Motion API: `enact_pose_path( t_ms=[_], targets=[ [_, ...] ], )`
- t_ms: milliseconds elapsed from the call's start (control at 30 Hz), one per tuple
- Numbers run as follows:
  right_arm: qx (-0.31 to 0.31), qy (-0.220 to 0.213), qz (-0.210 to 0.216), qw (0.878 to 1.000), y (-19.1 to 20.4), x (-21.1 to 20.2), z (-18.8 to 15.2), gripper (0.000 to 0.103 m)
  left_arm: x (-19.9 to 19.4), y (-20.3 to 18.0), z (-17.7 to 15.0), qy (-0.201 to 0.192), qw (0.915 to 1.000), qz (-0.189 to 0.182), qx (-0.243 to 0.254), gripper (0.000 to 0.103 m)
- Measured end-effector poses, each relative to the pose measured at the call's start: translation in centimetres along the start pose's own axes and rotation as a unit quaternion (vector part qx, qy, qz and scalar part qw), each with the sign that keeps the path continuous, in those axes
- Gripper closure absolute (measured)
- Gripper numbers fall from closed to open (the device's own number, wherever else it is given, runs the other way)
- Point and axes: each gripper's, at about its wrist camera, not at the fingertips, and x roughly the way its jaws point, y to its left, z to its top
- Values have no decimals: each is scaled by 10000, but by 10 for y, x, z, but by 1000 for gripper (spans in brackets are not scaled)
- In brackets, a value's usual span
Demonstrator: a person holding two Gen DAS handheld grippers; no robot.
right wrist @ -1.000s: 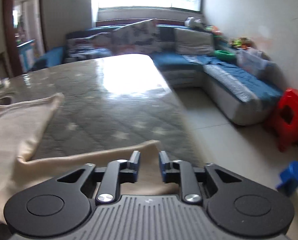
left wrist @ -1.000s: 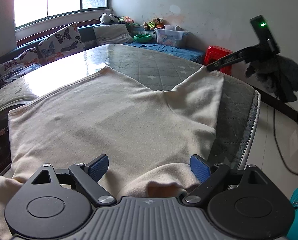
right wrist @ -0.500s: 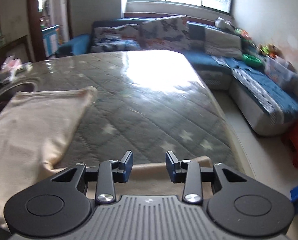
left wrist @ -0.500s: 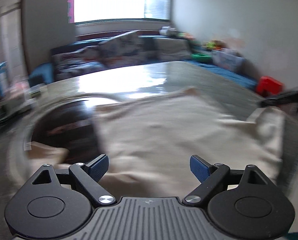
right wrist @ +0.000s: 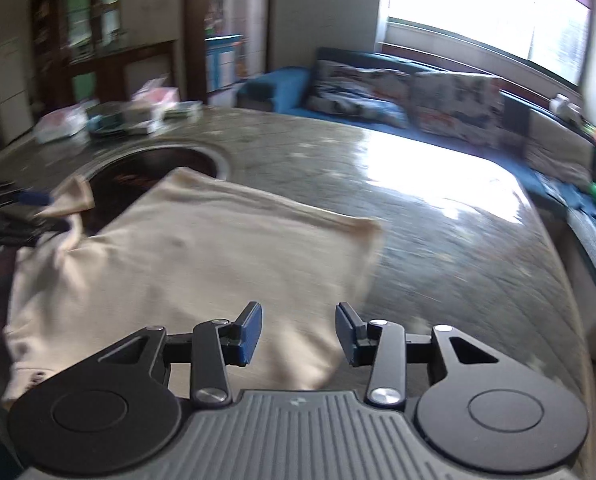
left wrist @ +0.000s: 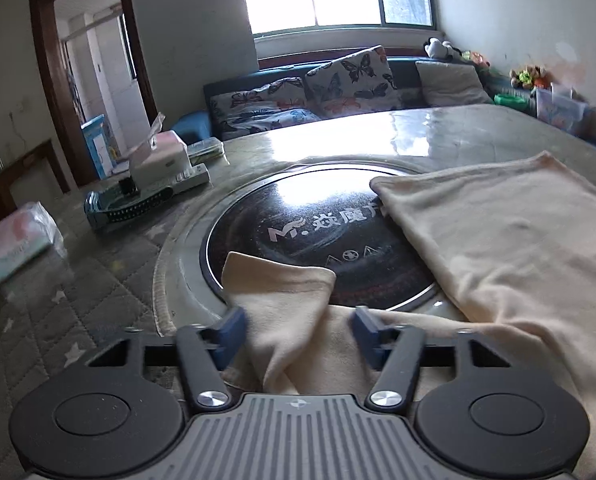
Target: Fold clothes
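The cream garment is spread beside the round black cooktop, one sleeve draped onto it. That sleeve is bracketed by the left gripper, jaws just narrowed, pads apparently untouching. The right gripper is held half-open, empty, further away.

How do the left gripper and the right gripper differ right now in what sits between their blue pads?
The left gripper has a raised cream sleeve of the cream garment between its pads, and its jaws have just been closing; the right gripper has only flat cloth beyond its pads, and its jaws have just been opening. Neither visibly clamps the fabric. Both point down at the same garment.
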Motion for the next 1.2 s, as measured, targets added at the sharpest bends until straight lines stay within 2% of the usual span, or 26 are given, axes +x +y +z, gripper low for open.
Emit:
enact_pose_path(
  t_ms=[33, 100, 200, 300, 367, 467, 567, 667, 767, 800, 833, 867, 900, 1100, 1133, 1200],
  targets=[
    [-91, 4, 81, 9999, 8, 2, 3, 62, 0, 3, -1, -9, 10000, 23, -31, 56],
    [-246, 13, 206, 9995, 21, 6, 8, 62, -1, 9, -4, -28, 9999, 68, -94, 57],
    [-493, 50, 420, 9979, 45, 14, 15, 62, -3, 21, -9, -46, 9994, 126, -306, 73],
    [-664, 77, 550, 9962, 60, 20, 18, 62, -12, 38, -12, -91, 9970, 143, -759, 91],
    [-774, 101, 637, 9949, 72, 24, 19, 62, -22, 51, -16, -157, 9936, 233, -1094, 97],
    [-921, 161, 788, 9925, 86, 29, 18, 62, -40, 74, -25, -265, 9850, 329, -1671, 98],
    [-1053, 195, 921, 9900, 97, 30, 20, 62, -49, 92, -39, -161, 9784, 632, -1960, 98],
    [-1167, 175, 1112, 9868, 110, 27, 25, 62, -53, 106, -51, 32, 9726, 511, -2269, 97],
    [-1337, 134, 1406, 9809, 127, 24, 30, 62, -59, 114, -52, -32, 9676, 393, -2494, 93],
    [-1387, 132, 1518, 9785, 133, 23, 32, 62, -61, 115, -51, -57, 9660, 361, -2561, 82],
    [-1428, 136, 1605, 9766, 138, 23, 33, 62, -61, 116, -48, -57, 9644, 361, -2617, 60],
    [-1516, 145, 1715, 9733, 146, 24, 34, 62, -59, 115, -45, -39, 9629, 412, -2666, 51],
    [-1614, 154, 1831, 9696, 155, 24, 34, 62, -56, 114, -41, -78, 9640, 420, -2623, 48],
    [-1998, 274, 2220, 9540, 195, 33, 29, 63, -30, 99, -22, -12, 9741, 500, -2204, 52],
    [-2038, 287, 2255, 9523, 200, 35, 28, 64, -25, 96, -21, 53, 9754, 523, -2139, 71],
    [-2075, 325, 2281, 9507, 209, 39, 25, 64, -18, 94, -23, 59, 9764, 609, -2070, 87]
  ],
)
